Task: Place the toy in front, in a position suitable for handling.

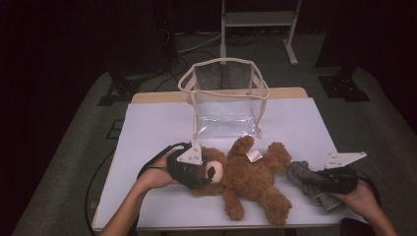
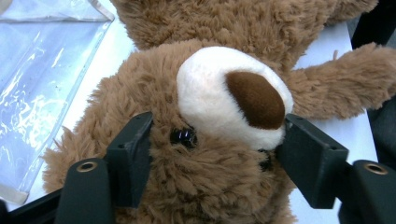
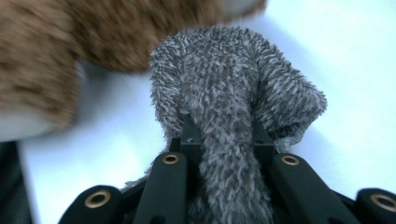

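At far left of the high view, left hand (image 1: 156,178) wrapped around the left gripper (image 1: 196,178), pressed against the head of a brown teddy bear (image 1: 246,179). In the left gripper view, jaws set either side of the bear's face, one against the cheek by the black eye, the other against the edge of the cream muzzle (image 2: 219,100); fur pushed in at both pads, so gripping the head at a middling width. Bear lying on its back on the white table (image 1: 147,128), head toward the left, legs splayed toward the near edge, one arm raised toward a clear plastic bag (image 1: 223,98) with cream trim standing open just behind it. Small white tag (image 1: 253,156) on the bear's chest. Further right, just past the bear's far paw, a grey fuzzy cloth (image 1: 314,189) lying on the table, possibly a sock, though too bunched to tell. Right gripper (image 1: 330,181) clamped narrowly on that cloth, a fold pinched tight between the jaws in the right gripper view. Right hand (image 1: 361,196) at the table's right near corner.
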### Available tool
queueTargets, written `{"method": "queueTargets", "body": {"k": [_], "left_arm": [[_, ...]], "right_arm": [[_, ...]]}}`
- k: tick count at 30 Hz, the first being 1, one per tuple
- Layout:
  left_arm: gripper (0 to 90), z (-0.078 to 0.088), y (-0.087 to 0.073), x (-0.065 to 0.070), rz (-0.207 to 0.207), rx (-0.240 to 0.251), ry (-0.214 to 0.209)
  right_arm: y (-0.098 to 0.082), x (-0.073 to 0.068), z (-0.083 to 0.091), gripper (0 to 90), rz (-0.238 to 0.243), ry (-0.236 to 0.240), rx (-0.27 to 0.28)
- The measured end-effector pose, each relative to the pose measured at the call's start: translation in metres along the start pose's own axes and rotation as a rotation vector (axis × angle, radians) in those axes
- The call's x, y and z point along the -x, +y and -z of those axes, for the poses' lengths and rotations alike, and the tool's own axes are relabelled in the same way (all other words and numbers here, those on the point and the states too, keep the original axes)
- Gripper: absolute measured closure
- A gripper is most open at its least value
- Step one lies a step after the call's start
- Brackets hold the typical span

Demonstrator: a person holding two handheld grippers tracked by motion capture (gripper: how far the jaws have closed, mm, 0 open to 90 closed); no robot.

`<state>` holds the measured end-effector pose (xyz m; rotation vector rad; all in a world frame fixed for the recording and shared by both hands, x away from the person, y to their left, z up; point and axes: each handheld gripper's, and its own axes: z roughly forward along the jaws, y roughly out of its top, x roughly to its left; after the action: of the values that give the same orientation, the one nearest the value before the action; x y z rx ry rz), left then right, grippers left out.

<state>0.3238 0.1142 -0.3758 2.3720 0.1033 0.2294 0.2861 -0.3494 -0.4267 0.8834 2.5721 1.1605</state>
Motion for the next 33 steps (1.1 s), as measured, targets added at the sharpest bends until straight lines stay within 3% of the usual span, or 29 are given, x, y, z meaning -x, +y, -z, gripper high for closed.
{"method": "queueTargets", "body": {"k": [1, 3, 5, 6, 7, 8, 10, 12, 13, 16, 17, 20, 22, 25, 29, 33], "left_arm": [[32.0, 0.0, 0.002, -0.001, 0.013, -0.004, 0.004], [32.0, -0.001, 0.003, -0.001, 0.021, -0.007, 0.005], [32.1, -0.002, 0.005, -0.002, 0.027, -0.008, 0.006], [32.1, -0.002, 0.006, -0.002, 0.032, -0.009, 0.007], [32.7, -0.002, 0.007, -0.003, 0.03, -0.014, 0.009], [32.7, -0.002, 0.009, -0.002, 0.033, -0.014, 0.009], [33.3, -0.002, 0.011, -0.002, 0.028, -0.02, 0.012], [33.3, -0.002, 0.012, -0.002, 0.027, -0.027, 0.009], [33.3, -0.002, 0.012, -0.002, 0.027, -0.028, 0.009], [33.2, -0.001, 0.012, -0.001, 0.024, -0.032, 0.002], [33.4, -0.001, 0.011, -0.001, 0.022, -0.034, -0.002], [34.4, 0.0, 0.01, 0.002, 0.016, -0.052, -0.012], [35.6, 0.001, 0.009, 0.002, 0.019, -0.05, -0.015], [36.3, 0.001, 0.01, 0.002, 0.034, -0.04, -0.026], [37.8, 0.001, 0.014, 0.004, 0.019, -0.06, -0.042], [37.9, 0.002, 0.013, 0.006, 0.023, -0.058, -0.051]], "right_arm": [[0.004, -0.004, 0.017, 73.9, -0.001, -0.003, 0.048], [0.007, -0.005, 0.023, 73.9, 0.004, 0.004, 0.069], [0.026, -0.017, 0.038, 73.8, 0.051, 0.031, 0.132], [0.026, -0.017, 0.038, 73.8, 0.051, 0.031, 0.132], [0.043, -0.028, 0.039, 73.8, 0.1, 0.065, 0.157], [0.043, -0.028, 0.039, 73.8, 0.1, 0.065, 0.157], [0.069, -0.044, 0.027, 73.8, 0.173, 0.122, 0.166], [0.085, -0.053, 0.013, 73.7, 0.214, 0.172, 0.166], [0.085, -0.053, 0.013, 73.7, 0.214, 0.172, 0.166], [0.105, -0.065, -0.013, 73.7, 0.262, 0.241, 0.145], [0.114, -0.07, -0.031, 73.6, 0.302, 0.253, 0.107], [0.119, -0.071, -0.045, 73.8, 0.317, 0.269, 0.079], [0.125, -0.066, -0.053, 74.0, 0.335, 0.249, 0.05], [0.127, -0.063, -0.054, 74.1, 0.341, 0.231, 0.036], [0.131, -0.053, -0.058, 74.1, 0.341, 0.213, 0.02], [0.132, -0.045, -0.06, 74.1, 0.326, 0.219, 0.027]]}}
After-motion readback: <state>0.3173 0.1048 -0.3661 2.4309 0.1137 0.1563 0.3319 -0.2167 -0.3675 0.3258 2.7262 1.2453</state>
